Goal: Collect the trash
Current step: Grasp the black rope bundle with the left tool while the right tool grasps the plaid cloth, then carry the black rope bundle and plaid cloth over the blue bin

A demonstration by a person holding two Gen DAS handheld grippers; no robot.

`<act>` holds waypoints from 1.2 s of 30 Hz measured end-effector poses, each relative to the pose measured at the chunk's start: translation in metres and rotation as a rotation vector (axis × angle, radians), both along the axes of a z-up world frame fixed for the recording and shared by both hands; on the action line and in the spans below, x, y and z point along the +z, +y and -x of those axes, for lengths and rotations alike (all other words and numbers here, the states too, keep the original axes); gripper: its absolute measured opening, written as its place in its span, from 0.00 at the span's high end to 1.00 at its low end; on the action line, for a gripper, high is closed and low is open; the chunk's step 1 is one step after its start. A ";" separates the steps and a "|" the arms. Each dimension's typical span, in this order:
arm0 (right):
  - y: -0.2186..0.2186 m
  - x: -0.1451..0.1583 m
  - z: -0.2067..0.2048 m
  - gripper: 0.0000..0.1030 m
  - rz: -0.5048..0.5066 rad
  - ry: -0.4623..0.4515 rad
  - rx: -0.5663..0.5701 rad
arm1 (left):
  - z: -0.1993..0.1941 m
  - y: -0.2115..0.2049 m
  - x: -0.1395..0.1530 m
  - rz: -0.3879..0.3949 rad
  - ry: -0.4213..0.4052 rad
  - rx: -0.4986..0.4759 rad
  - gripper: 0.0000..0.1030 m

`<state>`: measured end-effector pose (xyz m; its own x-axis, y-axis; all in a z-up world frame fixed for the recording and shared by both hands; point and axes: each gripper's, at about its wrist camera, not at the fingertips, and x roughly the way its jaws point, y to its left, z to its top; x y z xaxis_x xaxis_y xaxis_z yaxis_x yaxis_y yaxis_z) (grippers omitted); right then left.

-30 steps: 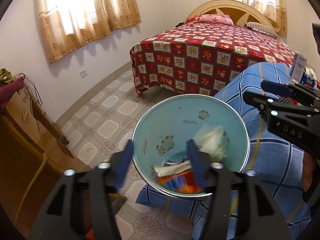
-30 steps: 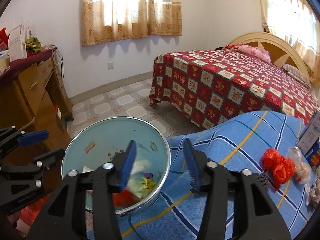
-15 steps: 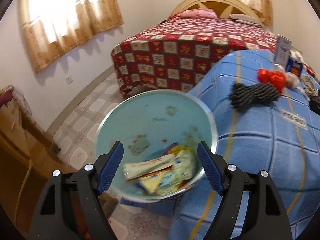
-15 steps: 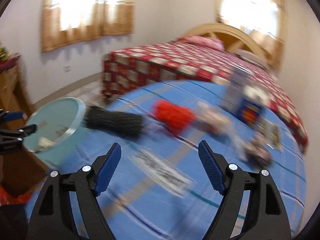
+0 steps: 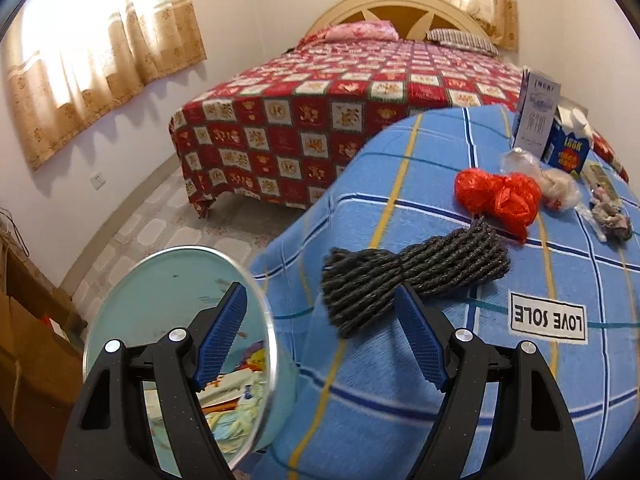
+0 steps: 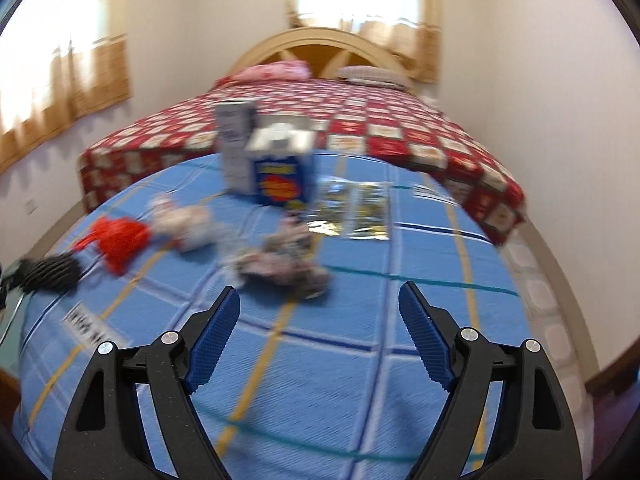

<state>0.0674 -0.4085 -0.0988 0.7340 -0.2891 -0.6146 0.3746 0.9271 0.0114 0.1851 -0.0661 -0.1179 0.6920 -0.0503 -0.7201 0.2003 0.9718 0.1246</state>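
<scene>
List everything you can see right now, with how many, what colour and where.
trash bin: one, light blue, beside the blue blanket, wrappers inside
blue blanket: one, checked, under the clutter
rope bundle: one, dark grey, near blanket edge
plastic bag: one, red, behind the rope
crumpled wads: several, pale and greyish, mid-blanket
boxes: two, white and blue, upright at the back
foil packets: shiny, flat, right of the boxes
bed: one, red patterned cover
left hand-held gripper: open
right hand-held gripper: open
</scene>
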 end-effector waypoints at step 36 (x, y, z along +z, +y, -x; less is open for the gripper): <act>0.094 0.040 -0.015 0.87 -0.013 -0.027 0.311 | 0.062 0.038 0.045 0.008 -0.061 -0.047 0.90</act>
